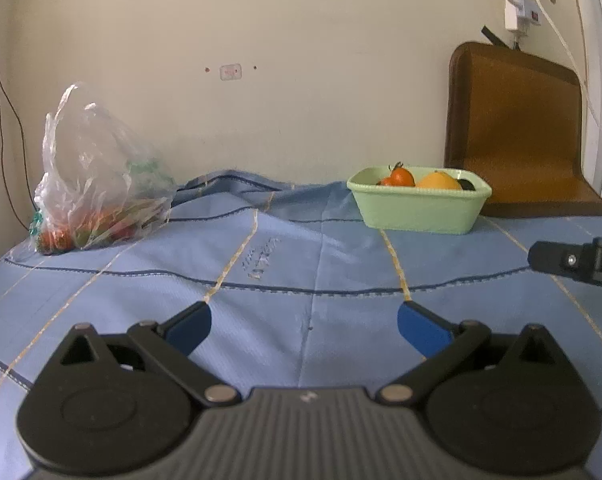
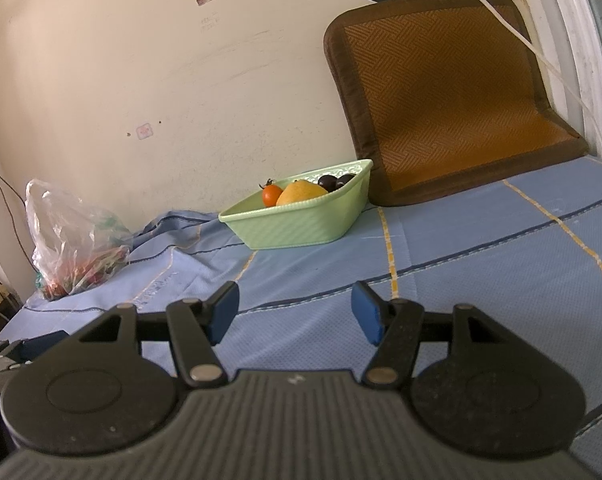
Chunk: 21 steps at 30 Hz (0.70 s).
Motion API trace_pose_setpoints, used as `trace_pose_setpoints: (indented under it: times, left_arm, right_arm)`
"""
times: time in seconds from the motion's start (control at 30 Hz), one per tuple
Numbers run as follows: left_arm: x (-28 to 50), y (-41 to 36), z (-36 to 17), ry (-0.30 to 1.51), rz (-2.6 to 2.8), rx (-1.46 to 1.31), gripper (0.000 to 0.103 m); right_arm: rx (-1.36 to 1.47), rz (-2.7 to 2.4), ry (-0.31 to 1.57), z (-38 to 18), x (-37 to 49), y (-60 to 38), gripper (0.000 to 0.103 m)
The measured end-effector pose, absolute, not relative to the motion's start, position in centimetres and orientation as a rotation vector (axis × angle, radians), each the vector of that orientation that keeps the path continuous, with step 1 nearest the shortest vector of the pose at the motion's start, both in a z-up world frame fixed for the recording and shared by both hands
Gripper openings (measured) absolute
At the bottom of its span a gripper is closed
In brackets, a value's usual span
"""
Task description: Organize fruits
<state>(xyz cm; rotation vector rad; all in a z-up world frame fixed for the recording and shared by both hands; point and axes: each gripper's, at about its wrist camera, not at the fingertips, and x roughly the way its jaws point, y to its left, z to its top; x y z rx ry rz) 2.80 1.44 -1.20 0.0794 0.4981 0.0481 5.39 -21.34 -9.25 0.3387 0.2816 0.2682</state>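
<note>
A pale green basket (image 1: 417,210) (image 2: 301,226) stands on the blue cloth near the wall. In it lie a red-orange tomato (image 1: 401,176) (image 2: 271,194), a yellow fruit (image 1: 438,181) (image 2: 301,193) and dark fruits (image 2: 335,181). At the far left a clear plastic bag (image 1: 97,184) (image 2: 71,240) holds red and green produce. My left gripper (image 1: 304,322) hovers low over the cloth, wide open with nothing between its blue pads. My right gripper (image 2: 295,308) also stands open and empty, well short of the basket; one of its fingers (image 1: 561,260) shows at the right edge of the left wrist view.
A brown woven cushion (image 1: 517,132) (image 2: 449,92) leans against the wall right of the basket. The blue cloth (image 1: 301,264) (image 2: 481,248) is bunched up behind the bag and basket. Cables hang on the wall at the left and upper right.
</note>
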Motion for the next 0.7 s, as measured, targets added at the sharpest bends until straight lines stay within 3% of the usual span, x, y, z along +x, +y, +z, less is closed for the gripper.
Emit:
trace_pose_setpoints:
  times: [0.7]
  left_arm:
    - [2.18,1.70,-0.63,0.398,0.153,0.079,0.103]
  right_arm:
    - [0.351,0.274,0.283,-9.24,5.44,-21.60,0.067]
